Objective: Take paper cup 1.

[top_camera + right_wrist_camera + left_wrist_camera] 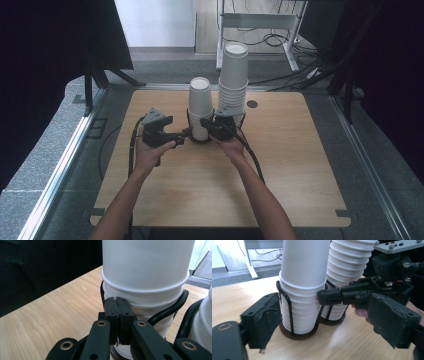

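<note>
Two stacks of white paper cups stand in a black wire holder point(291, 312) at the middle back of the wooden table. The shorter stack point(200, 102) is on the left, the taller stack point(233, 75) on the right. My left gripper point(184, 136) points at the shorter stack point(303, 290) from the left. Its jaws stand wide apart on either side of the holder's base point(298, 334) and its pads touch nothing. My right gripper point(206, 122) is shut, and its tips point(116, 301) rest against the side of the shorter stack point(146, 267) by the holder's wire point(172, 307).
The table point(280, 165) has a small round hole point(252, 104) at the back right. Behind it stand a white desk frame point(260, 22) and loose cables on the grey floor. Dark panels and stand legs flank both sides.
</note>
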A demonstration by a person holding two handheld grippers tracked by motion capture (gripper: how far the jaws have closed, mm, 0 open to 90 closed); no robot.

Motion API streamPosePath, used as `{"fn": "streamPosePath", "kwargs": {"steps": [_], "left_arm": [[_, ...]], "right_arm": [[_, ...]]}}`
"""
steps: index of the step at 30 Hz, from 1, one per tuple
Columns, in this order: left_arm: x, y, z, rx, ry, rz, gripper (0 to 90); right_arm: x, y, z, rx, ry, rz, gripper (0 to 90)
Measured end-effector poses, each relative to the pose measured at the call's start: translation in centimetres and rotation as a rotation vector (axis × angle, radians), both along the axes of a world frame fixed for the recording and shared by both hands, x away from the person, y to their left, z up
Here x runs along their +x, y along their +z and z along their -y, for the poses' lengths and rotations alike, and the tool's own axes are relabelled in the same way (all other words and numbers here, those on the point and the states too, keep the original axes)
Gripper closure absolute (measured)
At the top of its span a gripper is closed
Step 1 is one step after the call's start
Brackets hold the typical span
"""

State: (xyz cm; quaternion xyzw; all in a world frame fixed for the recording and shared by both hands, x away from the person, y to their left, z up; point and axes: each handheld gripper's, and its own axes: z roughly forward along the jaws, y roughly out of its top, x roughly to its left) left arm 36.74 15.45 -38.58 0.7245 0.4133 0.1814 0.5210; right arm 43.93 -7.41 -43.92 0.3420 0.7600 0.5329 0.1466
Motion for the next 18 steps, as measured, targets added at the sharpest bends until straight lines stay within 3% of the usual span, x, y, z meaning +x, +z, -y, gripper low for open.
{"fn": "streamPosePath", "kwargs": {"steps": [5,9,15,18], "left_arm": [[0.8,0.1,0.3,-0.018,-0.022,0.003,7.0],[1.8,0.2,1.0,0.009,0.003,0.01,6.3],[3.0,0.4,1.7,0.048,-0.005,0.006,5.5],[3.8,0.4,1.9,0.023,-0.006,-0.004,5.3]], "right_arm": [[0.0,0.0,0.0,-0.003,0.001,0.003,87.8],[0.1,0.0,0.0,0.001,0.002,0.0,87.9],[0.1,0.0,-0.1,-0.001,-0.001,0.003,87.8],[0.1,0.0,-0.1,0.002,0.0,0.001,87.9]]}}
